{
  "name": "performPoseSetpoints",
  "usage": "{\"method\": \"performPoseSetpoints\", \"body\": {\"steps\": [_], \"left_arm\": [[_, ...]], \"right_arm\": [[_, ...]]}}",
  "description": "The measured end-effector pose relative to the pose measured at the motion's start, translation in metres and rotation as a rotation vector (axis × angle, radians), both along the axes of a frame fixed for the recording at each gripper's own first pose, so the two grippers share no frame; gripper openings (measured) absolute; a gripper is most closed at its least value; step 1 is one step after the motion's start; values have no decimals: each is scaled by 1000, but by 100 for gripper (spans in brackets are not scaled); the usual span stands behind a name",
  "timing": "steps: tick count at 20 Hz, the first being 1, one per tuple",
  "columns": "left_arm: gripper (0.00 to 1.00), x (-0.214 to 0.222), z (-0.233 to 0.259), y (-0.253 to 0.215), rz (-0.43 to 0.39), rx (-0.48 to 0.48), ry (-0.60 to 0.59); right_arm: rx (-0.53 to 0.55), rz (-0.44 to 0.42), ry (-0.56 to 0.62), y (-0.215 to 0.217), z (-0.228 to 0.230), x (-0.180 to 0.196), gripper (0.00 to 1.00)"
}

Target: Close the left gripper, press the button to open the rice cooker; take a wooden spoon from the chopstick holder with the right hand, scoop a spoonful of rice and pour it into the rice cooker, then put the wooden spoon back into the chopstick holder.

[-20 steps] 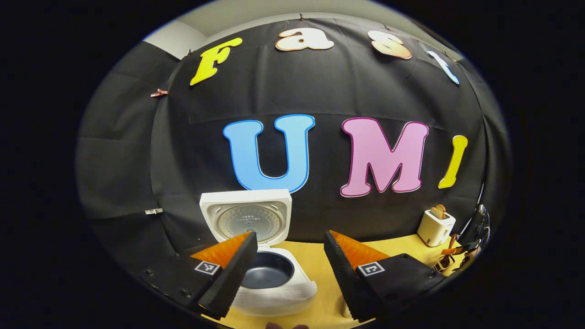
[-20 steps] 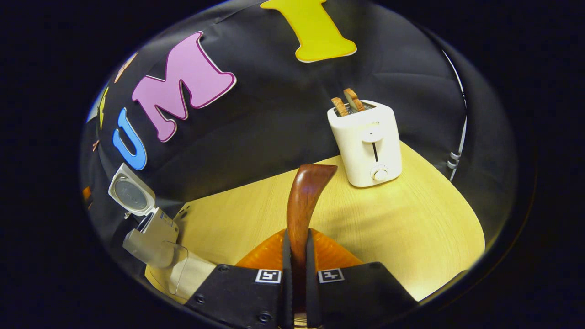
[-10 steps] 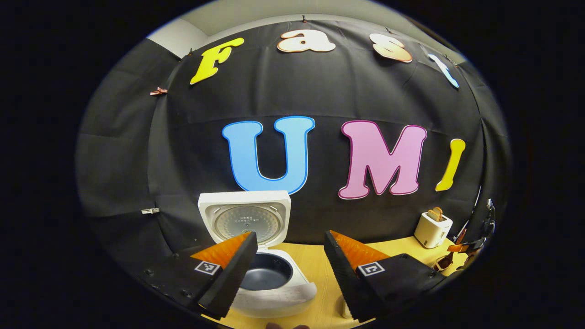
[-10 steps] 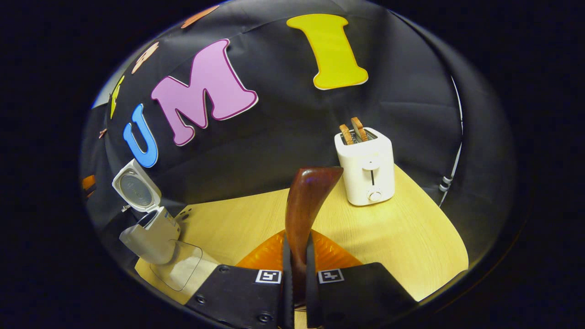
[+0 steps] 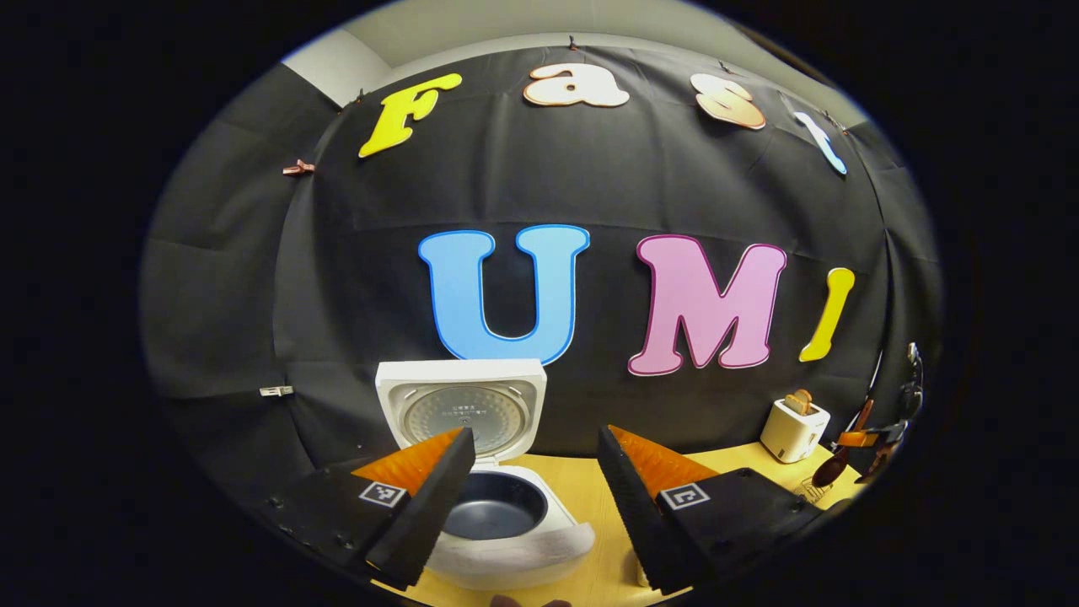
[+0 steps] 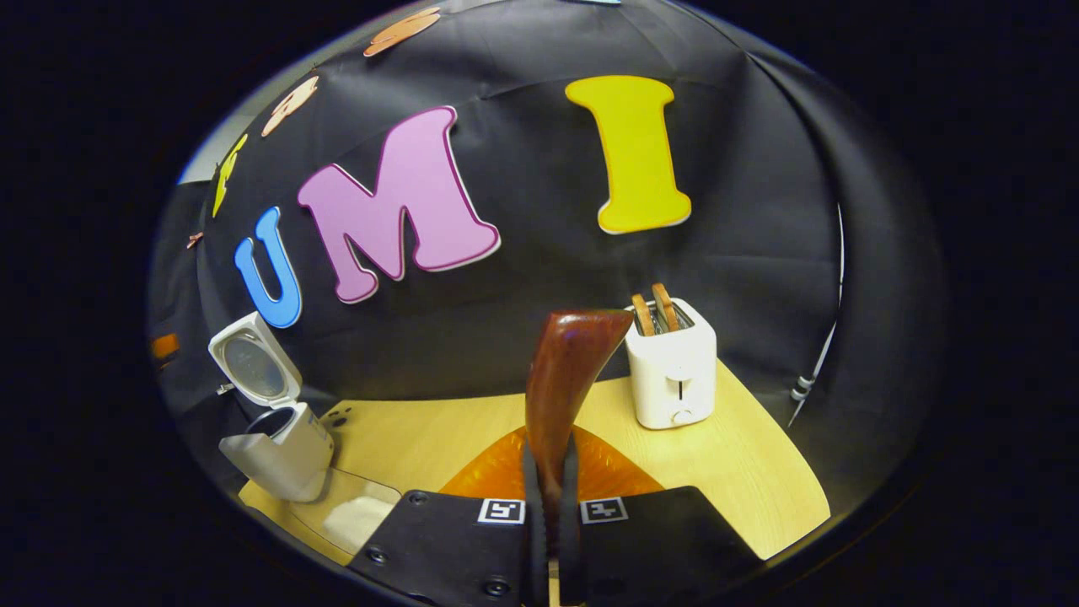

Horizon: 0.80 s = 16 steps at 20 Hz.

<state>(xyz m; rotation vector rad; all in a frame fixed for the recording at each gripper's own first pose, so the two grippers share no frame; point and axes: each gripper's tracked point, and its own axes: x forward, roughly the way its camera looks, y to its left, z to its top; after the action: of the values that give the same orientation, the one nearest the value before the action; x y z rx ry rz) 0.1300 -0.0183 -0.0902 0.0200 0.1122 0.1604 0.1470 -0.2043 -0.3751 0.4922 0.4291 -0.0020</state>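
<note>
Pale wood table (image 6: 742, 472): rice cooker (image 6: 282, 451), lid up; clear rice container (image 6: 354, 514) beside; toaster (image 6: 674, 379).

A white toaster (image 6: 673, 371) stands on the far right of the pale wooden table (image 6: 759, 480) — two browned slices of bread (image 6: 657, 308) poking up from its slots, its lever and round knob facing near — while a white cable (image 6: 813, 371) hangs down the wall just beyond.

I can't read any text here — the print inside the rice cooker (image 5: 472, 472) lid is too small, and the toaster (image 6: 673, 371) bears no legible marking.
</note>
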Motion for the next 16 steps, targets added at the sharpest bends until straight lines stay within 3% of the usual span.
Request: {"method": "performPoseSetpoints", "body": {"steps": [7, 11, 16], "left_arm": [[94, -18, 0, 31, 17, -13, -18], [94, -31, 0, 50, 28, -22, -19], [94, -47, -1, 75, 41, -18, -12]], "right_arm": [[45, 99, -108, 83, 75, -4, 9], [44, 193, -99, 159, 71, -9, 9], [-33, 273, -45, 226, 35, -15, 9]]}}
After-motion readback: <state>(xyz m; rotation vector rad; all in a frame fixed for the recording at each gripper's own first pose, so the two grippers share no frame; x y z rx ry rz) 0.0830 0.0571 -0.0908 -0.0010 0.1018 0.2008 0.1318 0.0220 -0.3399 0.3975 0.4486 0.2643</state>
